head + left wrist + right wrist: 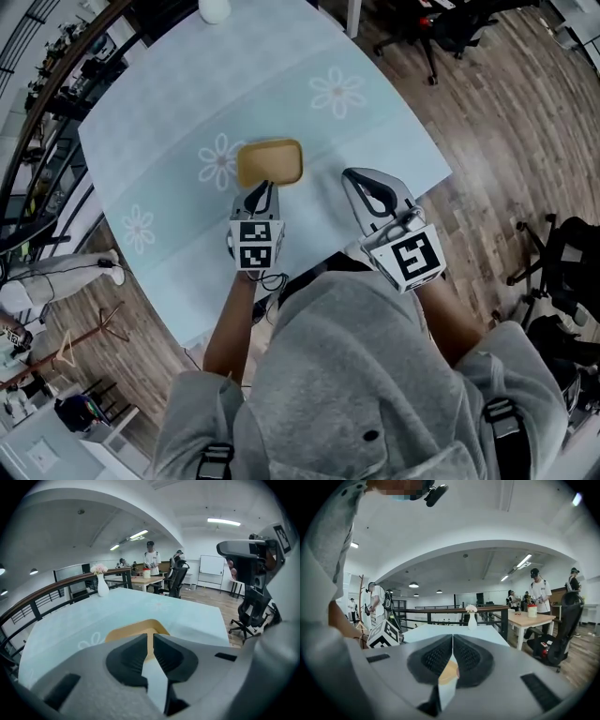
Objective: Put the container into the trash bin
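We see the container (pixel 270 162), a shallow tan tray with rounded corners, lying near the middle of the table (pixel 169 122) on its pale flowered cloth, its long axis running left to right in the head view. Our left gripper (pixel 263 187) sits just below it in the frame and points up at the middle of its near long edge. The tips are close to the rim, though we cannot tell if they touch it. Its jaws are drawn together with nothing between them. Our right gripper (pixel 354 178) lies to the lower right, apart from the tray, jaws likewise together and empty. We judge the left gripper the nearer one for a pinch on that near rim. No view shows a trash bin.
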Action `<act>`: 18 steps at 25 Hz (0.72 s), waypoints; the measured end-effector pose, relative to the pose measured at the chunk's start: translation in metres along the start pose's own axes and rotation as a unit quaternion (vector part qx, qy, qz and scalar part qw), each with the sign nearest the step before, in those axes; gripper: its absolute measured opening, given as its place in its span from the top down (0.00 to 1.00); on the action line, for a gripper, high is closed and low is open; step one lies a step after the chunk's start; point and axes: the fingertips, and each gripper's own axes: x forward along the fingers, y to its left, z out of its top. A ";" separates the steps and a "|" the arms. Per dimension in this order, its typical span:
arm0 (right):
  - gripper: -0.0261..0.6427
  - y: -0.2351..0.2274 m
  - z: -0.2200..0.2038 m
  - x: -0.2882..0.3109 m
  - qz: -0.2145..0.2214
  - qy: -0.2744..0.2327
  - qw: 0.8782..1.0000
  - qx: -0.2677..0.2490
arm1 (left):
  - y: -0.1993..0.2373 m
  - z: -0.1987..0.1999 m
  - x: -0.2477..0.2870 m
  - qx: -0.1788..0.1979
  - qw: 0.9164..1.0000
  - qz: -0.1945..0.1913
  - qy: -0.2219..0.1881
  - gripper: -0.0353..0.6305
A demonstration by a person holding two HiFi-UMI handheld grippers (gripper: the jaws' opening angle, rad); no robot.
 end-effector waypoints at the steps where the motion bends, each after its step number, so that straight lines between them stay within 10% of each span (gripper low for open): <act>1: 0.92 -0.006 -0.003 0.000 -0.001 0.002 1.000 0.003 | -0.006 -0.002 0.007 0.007 1.000 -0.011 0.009 0.88; 18: 0.92 -0.032 -0.033 -0.001 -0.006 0.023 0.999 0.028 | -0.053 -0.028 0.064 0.091 0.989 -0.063 0.101 0.75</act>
